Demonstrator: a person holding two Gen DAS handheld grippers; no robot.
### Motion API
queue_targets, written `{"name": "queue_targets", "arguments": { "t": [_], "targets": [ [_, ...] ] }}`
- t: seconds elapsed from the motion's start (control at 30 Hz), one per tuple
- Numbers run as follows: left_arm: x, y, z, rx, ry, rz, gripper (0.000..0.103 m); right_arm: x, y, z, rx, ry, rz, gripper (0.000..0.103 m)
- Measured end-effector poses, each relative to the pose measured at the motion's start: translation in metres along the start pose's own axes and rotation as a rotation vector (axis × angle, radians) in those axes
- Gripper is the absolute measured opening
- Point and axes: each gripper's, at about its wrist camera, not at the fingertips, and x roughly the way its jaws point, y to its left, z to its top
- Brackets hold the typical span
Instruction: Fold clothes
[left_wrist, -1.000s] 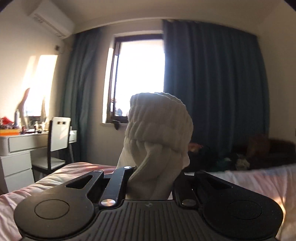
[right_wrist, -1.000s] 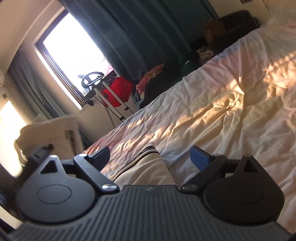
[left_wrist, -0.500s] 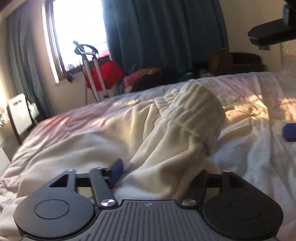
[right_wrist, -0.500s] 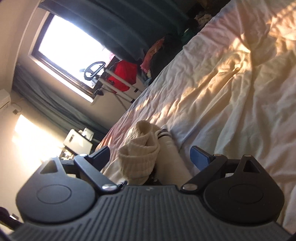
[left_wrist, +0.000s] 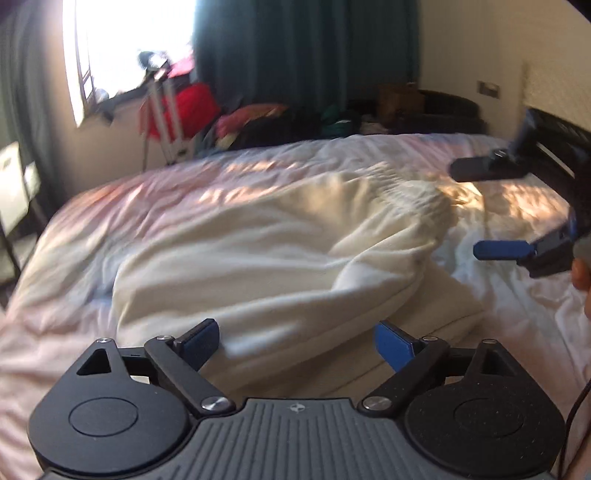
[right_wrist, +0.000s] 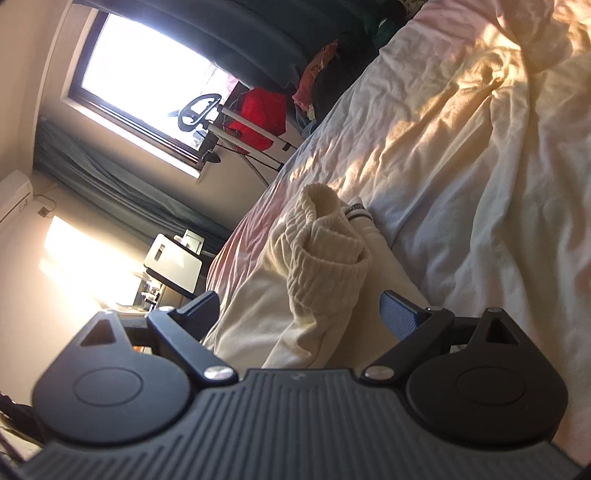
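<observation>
A cream sweatshirt (left_wrist: 280, 258) lies folded over on the bed, its ribbed cuff toward the far right. My left gripper (left_wrist: 295, 341) is open and empty just above the garment's near edge. My right gripper (right_wrist: 299, 312) is open, its fingers either side of the ribbed cuff (right_wrist: 325, 258) without closing on it. It also shows in the left wrist view (left_wrist: 491, 210) at the right, open beside the garment.
The bed (left_wrist: 184, 192) has a rumpled pale sheet with sun patches. A window (right_wrist: 147, 77), dark curtains (left_wrist: 303, 48), a red bag on a stand (left_wrist: 184, 107), a clothes pile (left_wrist: 280, 118) and a white chair (right_wrist: 173, 258) stand beyond the bed.
My left gripper brought the cuff down from the air onto the bed, let go and opened. The garment now lies flat. My right gripper stayed open and tilted closer to the cuff.
</observation>
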Motion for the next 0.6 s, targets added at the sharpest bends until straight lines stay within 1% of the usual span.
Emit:
{"name": "queue_targets", "arguments": {
  "t": [0.03, 0.17, 0.27, 0.3, 0.33, 0.37, 0.4, 0.47, 0.5, 0.53, 0.6],
  "targets": [
    [0.000, 0.011, -0.005, -0.053, 0.005, -0.012, 0.093, 0.005, 0.002, -0.004, -0.010, 0.007, 0.008, 0.095],
    [-0.005, 0.024, -0.020, -0.125, -0.005, -0.034, 0.093, 0.027, 0.004, -0.010, -0.035, -0.004, -0.015, 0.095],
    [-0.003, 0.027, -0.018, -0.112, -0.006, -0.033, 0.093, 0.042, -0.001, -0.011, -0.032, -0.044, -0.062, 0.094],
    [-0.001, 0.031, -0.019, -0.121, -0.012, -0.045, 0.094, 0.047, -0.003, -0.012, -0.035, -0.065, -0.084, 0.089],
    [0.002, 0.035, -0.019, -0.131, -0.018, -0.056, 0.094, 0.052, -0.005, -0.012, -0.038, -0.082, -0.105, 0.077],
    [0.003, 0.039, -0.020, -0.137, -0.025, -0.065, 0.094, 0.058, -0.007, -0.013, -0.042, -0.087, -0.126, 0.072],
    [0.003, 0.043, -0.021, -0.141, -0.033, -0.074, 0.094, 0.063, -0.010, -0.014, -0.043, -0.085, -0.139, 0.070],
    [0.001, 0.050, -0.023, -0.154, -0.056, -0.094, 0.094, 0.068, -0.012, -0.016, -0.047, -0.086, -0.149, 0.063],
    [0.000, 0.053, -0.023, -0.164, -0.060, -0.104, 0.094, 0.068, -0.010, -0.017, -0.057, -0.089, -0.162, 0.053],
    [-0.001, 0.056, -0.023, -0.174, -0.063, -0.114, 0.093, 0.067, -0.008, -0.017, -0.068, -0.092, -0.171, 0.048],
    [-0.006, 0.063, -0.022, -0.210, -0.078, -0.131, 0.092, 0.062, -0.002, -0.017, -0.096, -0.103, -0.172, 0.041]
  ]
}}
